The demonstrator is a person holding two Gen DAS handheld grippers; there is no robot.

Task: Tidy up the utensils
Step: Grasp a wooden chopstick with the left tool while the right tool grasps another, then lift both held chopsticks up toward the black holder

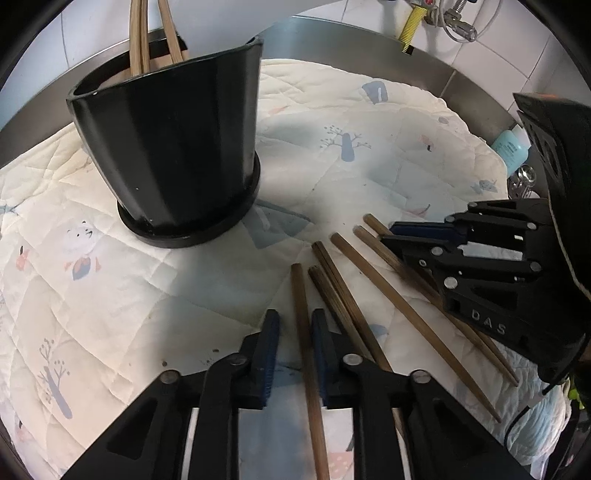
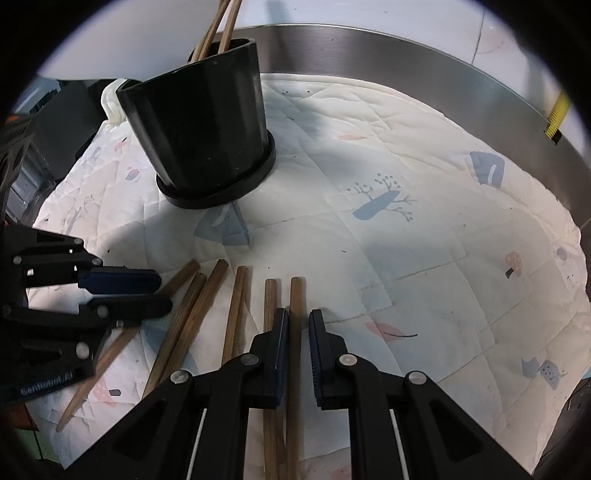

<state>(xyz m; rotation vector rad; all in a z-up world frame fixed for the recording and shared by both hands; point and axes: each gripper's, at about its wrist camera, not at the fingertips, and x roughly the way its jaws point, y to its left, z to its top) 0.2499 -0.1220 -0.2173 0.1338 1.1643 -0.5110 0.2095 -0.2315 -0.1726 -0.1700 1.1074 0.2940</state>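
Note:
A black holder (image 1: 166, 147) (image 2: 207, 122) stands on a quilted cloth with several chopsticks (image 1: 138, 37) upright in it. More brown chopsticks (image 1: 388, 295) (image 2: 192, 314) lie fanned out on the cloth in front of it. My left gripper (image 1: 295, 317) (image 2: 164, 293) is low over the leftmost one (image 1: 300, 288). Its jaws straddle that stick, with cloth still showing beside the left pad. My right gripper (image 2: 299, 314) (image 1: 388, 234) is at the other end of the fan, its narrow jaws shut on the rightmost chopstick (image 2: 296, 291).
The pale printed cloth (image 1: 369, 166) (image 2: 406, 258) covers a steel counter with a raised back rim (image 1: 369, 48) (image 2: 406, 55). A blue bottle (image 1: 511, 147) stands at the right edge. A yellow hose (image 1: 410, 26) hangs on the tiled wall behind.

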